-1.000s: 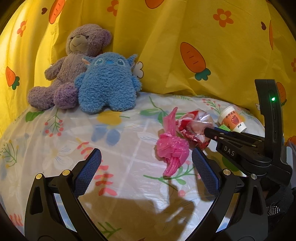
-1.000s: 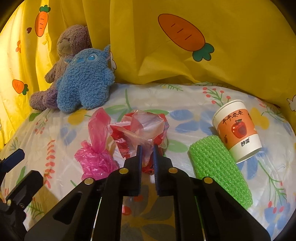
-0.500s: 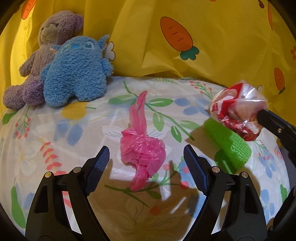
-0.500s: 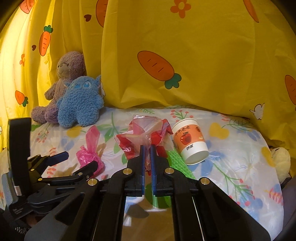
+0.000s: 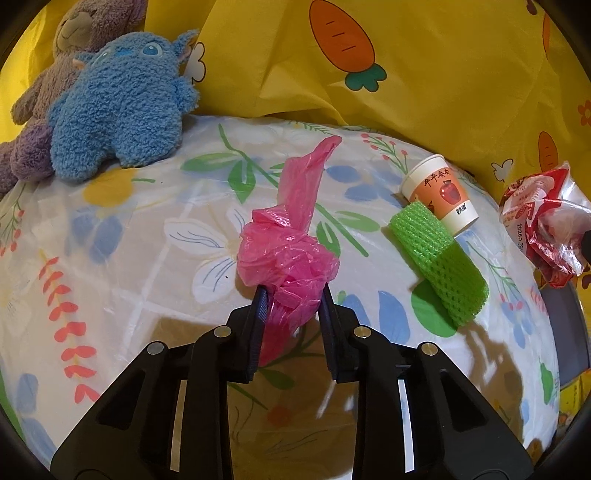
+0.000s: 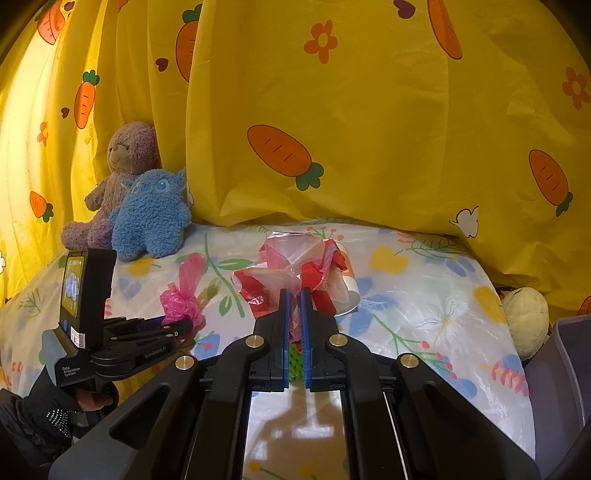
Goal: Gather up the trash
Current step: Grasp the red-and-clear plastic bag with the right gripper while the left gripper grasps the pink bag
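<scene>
A crumpled pink plastic bag (image 5: 288, 254) lies on the flowered tablecloth (image 5: 147, 240). My left gripper (image 5: 292, 293) is closing its jaws on the bag's near end, and both pads touch it. In the right wrist view the same pink plastic bag (image 6: 183, 301) sits at the left gripper's (image 6: 186, 324) tips. My right gripper (image 6: 294, 295) is shut on a red and clear wrapper (image 6: 291, 266) held up above the table; the left wrist view catches that wrapper (image 5: 543, 229) at its right edge. A green foam net (image 5: 439, 269) and a paper cup (image 5: 439, 192) lie on the cloth.
A blue plush toy (image 5: 118, 99) and a purple teddy bear (image 5: 85, 22) sit at the back left against the yellow carrot curtain (image 6: 369, 129). A grey bin (image 6: 565, 369) stands off the table's right side, with a pale plush toy (image 6: 526, 317) beside it.
My left gripper moved in over the pink bag and its jaws came together around it. My right gripper rose and drew back with the wrapper, uncovering the net and cup.
</scene>
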The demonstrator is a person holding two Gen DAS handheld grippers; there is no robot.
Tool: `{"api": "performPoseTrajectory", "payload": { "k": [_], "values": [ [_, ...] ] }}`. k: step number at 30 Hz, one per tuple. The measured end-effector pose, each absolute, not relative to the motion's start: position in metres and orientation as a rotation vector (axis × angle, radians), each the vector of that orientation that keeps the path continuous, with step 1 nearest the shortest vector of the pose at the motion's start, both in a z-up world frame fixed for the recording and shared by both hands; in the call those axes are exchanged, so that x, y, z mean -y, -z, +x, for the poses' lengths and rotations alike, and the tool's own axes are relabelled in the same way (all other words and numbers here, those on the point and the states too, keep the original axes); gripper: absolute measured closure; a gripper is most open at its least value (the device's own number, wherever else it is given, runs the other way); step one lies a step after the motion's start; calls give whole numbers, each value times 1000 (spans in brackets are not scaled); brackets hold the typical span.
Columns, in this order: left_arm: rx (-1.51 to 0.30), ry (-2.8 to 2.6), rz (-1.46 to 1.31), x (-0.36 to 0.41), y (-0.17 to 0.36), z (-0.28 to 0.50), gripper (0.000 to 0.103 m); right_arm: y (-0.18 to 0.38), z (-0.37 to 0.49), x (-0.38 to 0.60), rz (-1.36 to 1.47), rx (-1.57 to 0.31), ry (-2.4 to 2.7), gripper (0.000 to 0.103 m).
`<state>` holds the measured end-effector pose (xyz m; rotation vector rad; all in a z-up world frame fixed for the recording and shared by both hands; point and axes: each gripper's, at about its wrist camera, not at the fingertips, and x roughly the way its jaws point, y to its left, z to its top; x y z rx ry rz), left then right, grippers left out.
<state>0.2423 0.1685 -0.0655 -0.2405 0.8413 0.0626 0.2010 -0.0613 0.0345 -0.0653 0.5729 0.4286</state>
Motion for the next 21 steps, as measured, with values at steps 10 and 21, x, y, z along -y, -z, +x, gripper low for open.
{"api": "performPoseTrajectory", "payload": {
  "k": [10, 21],
  "values": [
    [-683, -23, -181, -124, -1, 187, 78, -52, 150, 94, -62, -510, -424, 97],
    [-589, 148, -77, -26, -34, 144, 78, -50, 93, 155, -14, -464, -311, 97]
  ]
}}
